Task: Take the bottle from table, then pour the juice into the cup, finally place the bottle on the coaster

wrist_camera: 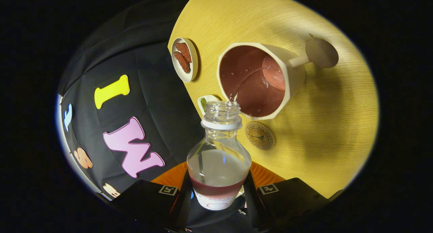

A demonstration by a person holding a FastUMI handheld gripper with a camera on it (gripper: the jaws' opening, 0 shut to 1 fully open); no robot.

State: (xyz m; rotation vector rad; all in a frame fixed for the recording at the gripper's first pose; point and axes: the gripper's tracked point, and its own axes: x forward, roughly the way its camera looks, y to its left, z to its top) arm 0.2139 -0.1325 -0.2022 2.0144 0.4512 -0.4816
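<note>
Round pale-wood table (324,131): carries all items. Cream faceted cup with a side handle (260,78): stands just beyond the bottle mouth, taking a thin stream; pouring step in hand. Clear plastic bottle, uncapped, part full (219,158): tipped toward the cup, clamped between both fingers of the gripper (218,192). Small oval dish of reddish-brown pieces (184,59): near the table edge. Round printed coaster (260,135): beside the cup; next, right the bottle and set it there.

Clear plastic bottle (219,155) tipped over cream faceted stemmed cup (258,80) mid-table – thin stream running in. Round printed coaster (260,135) flat just beside the cup, nearer the table's edge.
</note>
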